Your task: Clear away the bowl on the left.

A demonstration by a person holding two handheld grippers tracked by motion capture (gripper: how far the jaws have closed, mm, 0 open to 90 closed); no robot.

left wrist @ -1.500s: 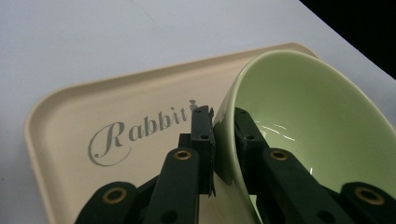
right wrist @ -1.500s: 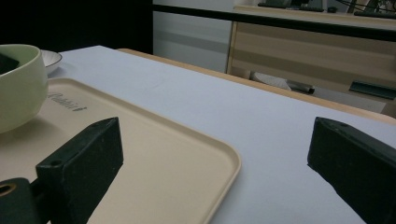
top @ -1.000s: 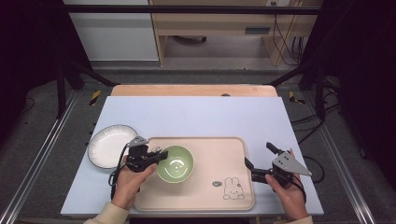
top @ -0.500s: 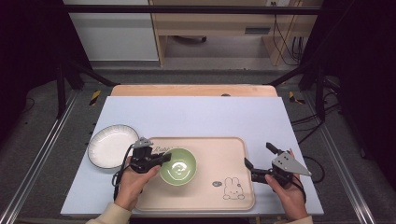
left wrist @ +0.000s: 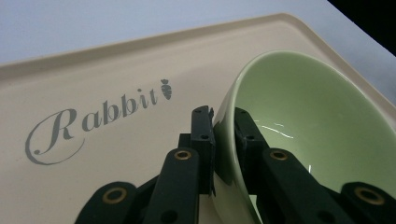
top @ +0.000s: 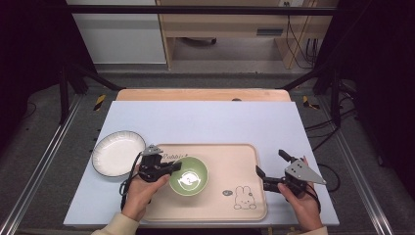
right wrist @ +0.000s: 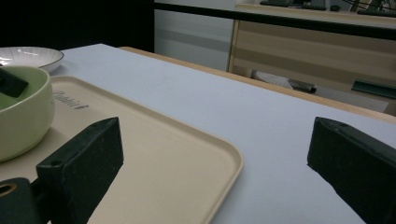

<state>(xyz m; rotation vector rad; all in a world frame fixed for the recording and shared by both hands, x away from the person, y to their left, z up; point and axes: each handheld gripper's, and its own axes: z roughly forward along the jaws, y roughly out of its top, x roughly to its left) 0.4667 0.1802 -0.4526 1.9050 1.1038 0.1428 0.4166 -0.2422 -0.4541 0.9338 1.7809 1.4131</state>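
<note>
A pale green bowl (top: pixel 188 176) stands on the beige rabbit tray (top: pixel 230 161), left of its middle. My left gripper (top: pixel 175 166) is shut on the bowl's left rim; in the left gripper view one jaw lies outside the wall and one inside the green bowl (left wrist: pixel 317 121), with the tray's "Rabbit" lettering (left wrist: pixel 100 119) beyond. My right gripper (top: pixel 270 169) stands open at the tray's right edge, nothing between its jaws. In the right gripper view the bowl (right wrist: pixel 21 114) sits far left on the tray (right wrist: pixel 187 154).
A white plate with a dark rim (top: pixel 118 152) lies on the blue-white table cover (top: pixel 210 120) left of the tray, also seen as the plate (right wrist: pixel 30 55) in the right gripper view. A wooden bench (right wrist: pixel 317 44) stands beyond the table's far edge.
The bowl, held by my left gripper, has slid slightly right and toward the near side of the tray. The right gripper has stayed put.
</note>
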